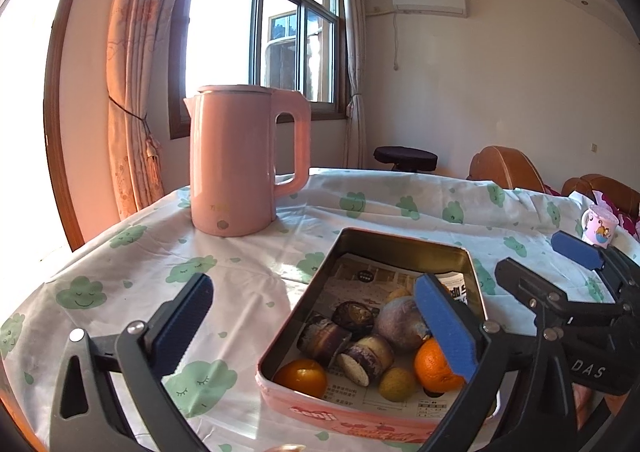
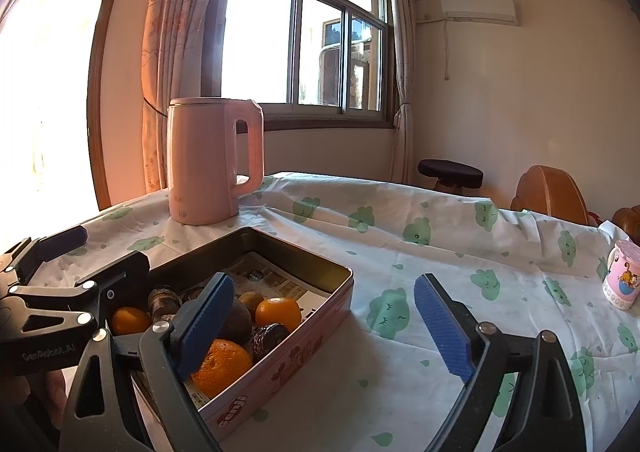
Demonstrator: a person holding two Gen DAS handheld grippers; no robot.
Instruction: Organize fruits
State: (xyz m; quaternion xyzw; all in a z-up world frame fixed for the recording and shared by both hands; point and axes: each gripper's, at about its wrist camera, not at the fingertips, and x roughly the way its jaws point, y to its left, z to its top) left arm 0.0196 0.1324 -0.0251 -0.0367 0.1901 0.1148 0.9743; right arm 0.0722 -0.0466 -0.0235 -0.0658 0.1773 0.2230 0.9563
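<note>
I see both tools gaping wide and empty: left gripper [image 1: 320, 328], right gripper [image 2: 332, 328]. Fruits, among them an orange [image 1: 434, 366], lie inside the pink tin [image 1: 400, 248] on the cloud-print tablecloth [image 2: 440, 252].

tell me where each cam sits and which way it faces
Left wrist: on the left gripper, looking forward over the tin; its own open fingers and the right gripper show.
Right wrist: on the right gripper, looking across the tablecloth; the left gripper shows.
Shared: tin, pink kettle, window.
</note>
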